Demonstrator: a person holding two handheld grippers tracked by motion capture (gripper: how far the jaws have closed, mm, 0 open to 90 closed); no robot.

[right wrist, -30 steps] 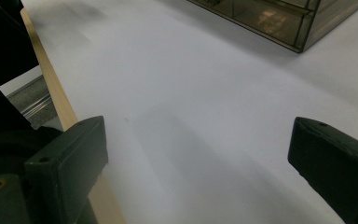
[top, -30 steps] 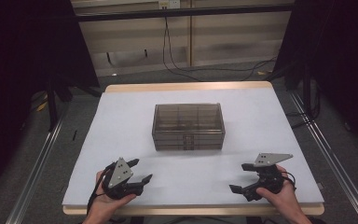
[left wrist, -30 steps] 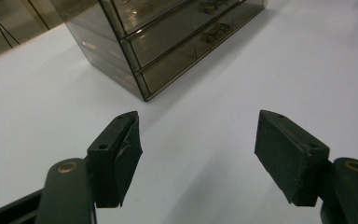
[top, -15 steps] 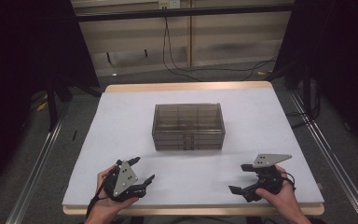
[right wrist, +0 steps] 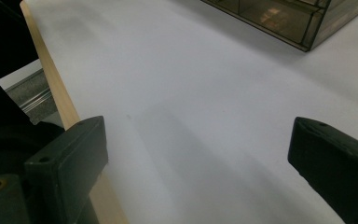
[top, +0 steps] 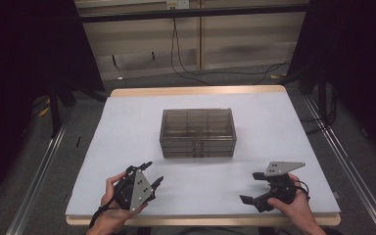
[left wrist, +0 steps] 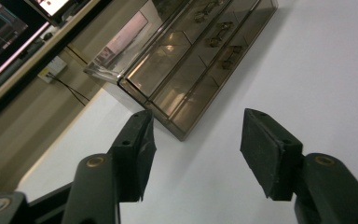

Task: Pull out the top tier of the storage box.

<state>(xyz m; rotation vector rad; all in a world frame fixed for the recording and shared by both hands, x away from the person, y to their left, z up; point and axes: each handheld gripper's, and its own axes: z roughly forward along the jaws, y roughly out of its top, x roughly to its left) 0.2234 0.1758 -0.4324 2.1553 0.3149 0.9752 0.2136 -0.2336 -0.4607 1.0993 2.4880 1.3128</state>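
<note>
near the desk's [top: 127, 122] front edge, the left gripper [top: 151, 177] has tilted and lifted a little, its jaws just closing to a middling gap with nothing between them. the right gripper [top: 252, 187] sits unmoved, jaws wide and empty. farther off at the middle, the drawer box [top: 198, 132] waits untouched, likely the next reach.

Smoky brown box on a white bench

The drawer box [top: 198, 132] is translucent smoke-brown with small brassy pieces inside. The bench [top: 127, 127] is plain white, edged in pale wood. Left tongs [top: 151, 174] and right tongs [top: 252, 187] are matt black, each topped by a grey plate.
</note>
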